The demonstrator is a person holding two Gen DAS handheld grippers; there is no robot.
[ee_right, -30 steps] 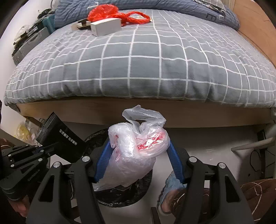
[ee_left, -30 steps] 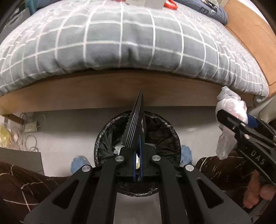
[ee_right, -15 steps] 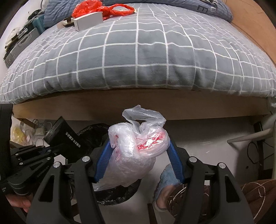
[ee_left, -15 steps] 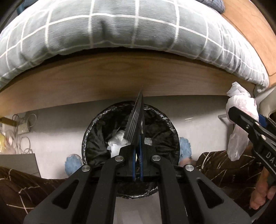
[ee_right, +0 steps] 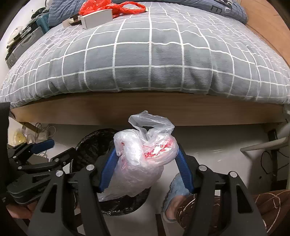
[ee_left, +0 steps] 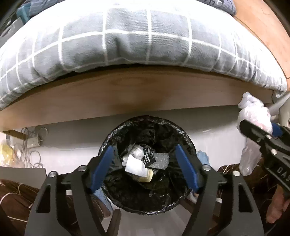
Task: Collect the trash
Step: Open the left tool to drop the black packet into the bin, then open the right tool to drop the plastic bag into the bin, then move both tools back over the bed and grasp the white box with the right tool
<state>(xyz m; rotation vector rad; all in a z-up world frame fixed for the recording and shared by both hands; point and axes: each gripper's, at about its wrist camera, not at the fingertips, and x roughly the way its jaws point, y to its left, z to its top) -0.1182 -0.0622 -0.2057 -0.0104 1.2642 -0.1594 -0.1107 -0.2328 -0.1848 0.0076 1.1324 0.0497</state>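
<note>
Left hand-held gripper [ee_left: 145, 167] of mine has just sprung wide and empty, its black packet [ee_left: 149, 157] now down in the bin [ee_left: 181, 130], so next goes the plastic bag [ee_right: 143, 159] (clamped in my right hand-held gripper [ee_right: 145, 168]).

Left gripper [ee_left: 145, 163] above black-lined bin [ee_left: 108, 138], jaws just opened, nothing between; black packet [ee_left: 149, 157] lying inside among trash.

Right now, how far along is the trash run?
Done: black packet lies in the trash bin; left gripper jaws have just opened, nothing between them. In hand: right gripper clamps the clear plastic bag. Left: red plastic bag and white box on the bed.
</note>
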